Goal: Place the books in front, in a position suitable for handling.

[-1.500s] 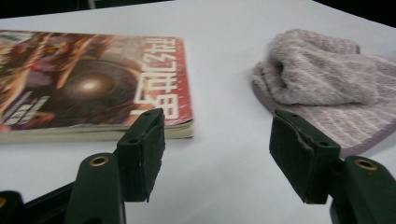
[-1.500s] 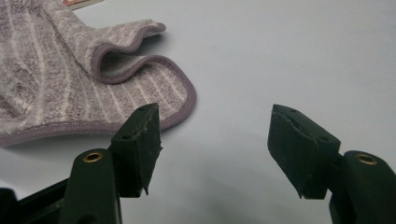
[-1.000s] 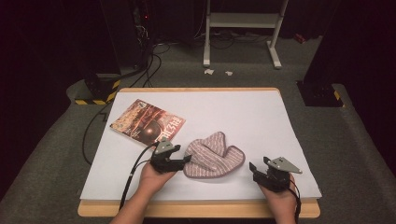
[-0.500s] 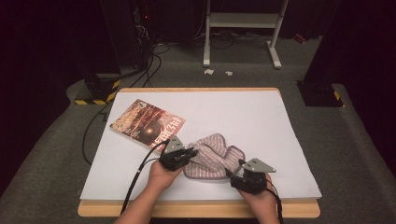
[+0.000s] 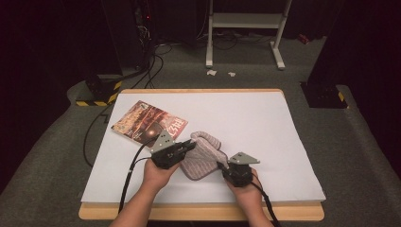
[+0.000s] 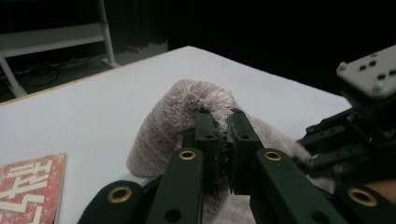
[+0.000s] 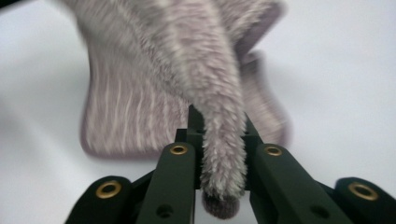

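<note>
Fuzzy pink cloth point(image 5: 201, 153) is now bunched smaller, folded over itself on the worktop point(image 5: 265, 123). The right gripper point(image 5: 222, 166) has swung in towards the left gripper point(image 5: 190, 143); both are clamped on the cloth.

Illegible white lettering on the magazine point(image 5: 149, 124).

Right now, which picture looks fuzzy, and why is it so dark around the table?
Right gripper view: the fluffy cloth is smeared by blur, worst at the top, while the black fingers look sharp. Left gripper view: crisper, with darkness behind the table. High view: light falls on the white table, and the floor and room around it stay dim.
</note>
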